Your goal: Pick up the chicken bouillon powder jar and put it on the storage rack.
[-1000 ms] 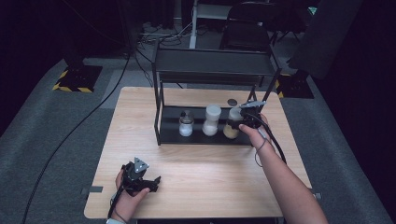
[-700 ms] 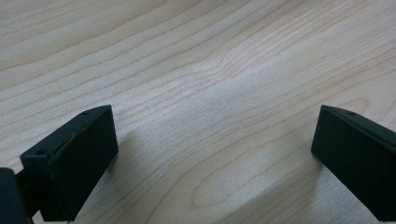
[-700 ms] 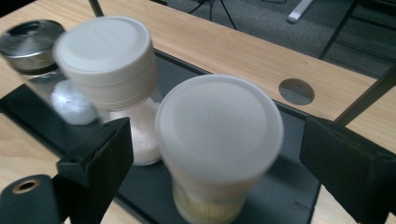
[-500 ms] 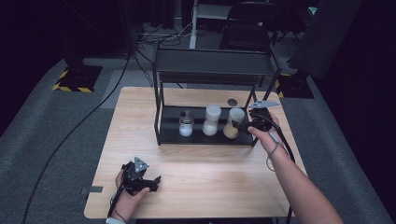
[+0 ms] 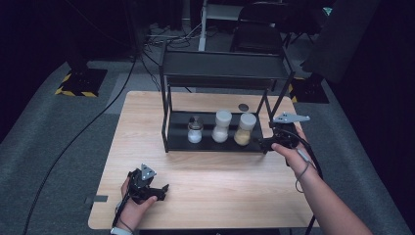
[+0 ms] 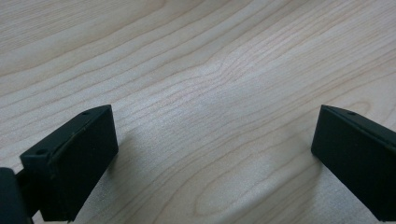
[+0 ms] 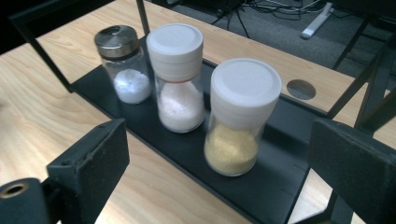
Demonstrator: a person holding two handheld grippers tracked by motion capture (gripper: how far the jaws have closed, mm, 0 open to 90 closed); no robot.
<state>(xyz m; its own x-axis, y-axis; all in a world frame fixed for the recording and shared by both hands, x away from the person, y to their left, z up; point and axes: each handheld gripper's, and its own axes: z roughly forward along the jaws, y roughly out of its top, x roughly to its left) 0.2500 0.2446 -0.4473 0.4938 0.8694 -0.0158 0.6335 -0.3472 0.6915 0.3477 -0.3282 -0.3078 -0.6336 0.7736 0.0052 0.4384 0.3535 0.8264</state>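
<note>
A black two-tier rack (image 5: 177, 136) stands on the wooden table (image 5: 147, 122). Three jars line its lower shelf: a small metal-lidded shaker (image 5: 195, 130) (image 7: 123, 65) of white powder, a white-lidded jar (image 5: 221, 126) (image 7: 177, 77) of white grains, and a white-lidded jar (image 5: 244, 129) (image 7: 238, 119) of tan grains. My right gripper (image 5: 265, 144) (image 7: 219, 140) is open at the rack's right front corner. It faces the tan jar from a short distance and touches nothing. My left gripper (image 5: 160, 191) (image 6: 215, 135) is open just above bare wood at the front left.
The rack's empty upper shelf (image 5: 225, 68) overhangs the jars, and its thin posts (image 5: 274, 105) stand close to my right gripper. A dark round cable hole (image 5: 243, 106) (image 7: 301, 88) lies behind the rack. Cables and a chair sit on the floor beyond the table.
My right gripper has drawn back from the tan jar, moving right and toward the table's front. The three jars stay put on the shelf. The left gripper has not moved.
</note>
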